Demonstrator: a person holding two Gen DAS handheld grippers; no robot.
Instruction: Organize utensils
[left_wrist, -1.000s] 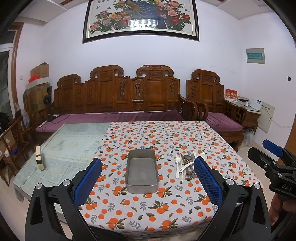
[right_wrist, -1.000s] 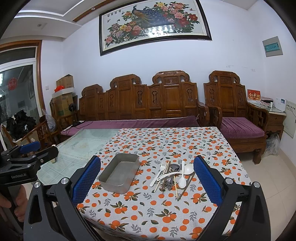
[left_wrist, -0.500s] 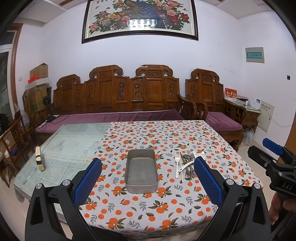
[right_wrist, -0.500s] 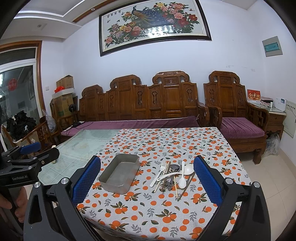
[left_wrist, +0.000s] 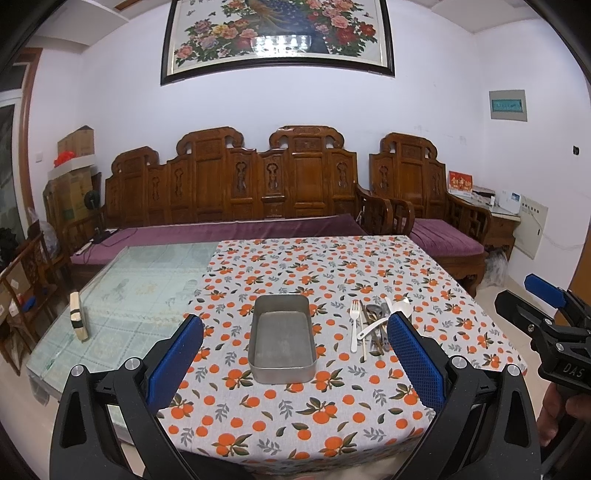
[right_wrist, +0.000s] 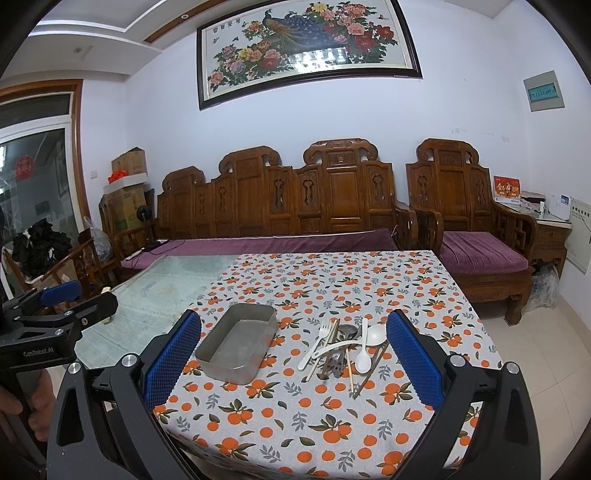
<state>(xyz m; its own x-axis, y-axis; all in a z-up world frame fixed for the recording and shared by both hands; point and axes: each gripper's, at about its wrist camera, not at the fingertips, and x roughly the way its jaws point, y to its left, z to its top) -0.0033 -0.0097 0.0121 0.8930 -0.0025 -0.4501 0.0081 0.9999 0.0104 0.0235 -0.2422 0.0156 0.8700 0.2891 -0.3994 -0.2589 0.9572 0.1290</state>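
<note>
Two grippers hover above the near edge of a table, both with fingers spread wide and nothing between them. The left gripper (left_wrist: 293, 363) frames a metal tin (left_wrist: 282, 341) in its own view; the right gripper (right_wrist: 293, 360) frames both the tin (right_wrist: 238, 341) and a heap of utensils (right_wrist: 341, 349).

The tin is rectangular, shallow and empty, and it sits on an orange-print cloth (left_wrist: 332, 266) that covers the right part of the table. The left part of the table is bare glass (left_wrist: 140, 291), with a small pale block (left_wrist: 77, 319) standing near its left edge.

The utensils lie just to the right of the tin, apart from it, in a loose crossed pile. A white fork (right_wrist: 314, 345) lies on the pile's left side, tines pointing away. A white spoon (right_wrist: 364, 350) lies on the right, with a second white spoon (right_wrist: 351, 341) crossing the pile, its bowl to the right. Wooden chopsticks (right_wrist: 349, 373) and dark metal pieces lie under and between them; the metal pieces are too tangled to tell apart.

Behind the table stands a carved wooden bench (right_wrist: 280, 199) with a purple cushion, and a framed flower painting (right_wrist: 306, 48) hangs above it. At the edge of each view a hand holds the other gripper's handle.
</note>
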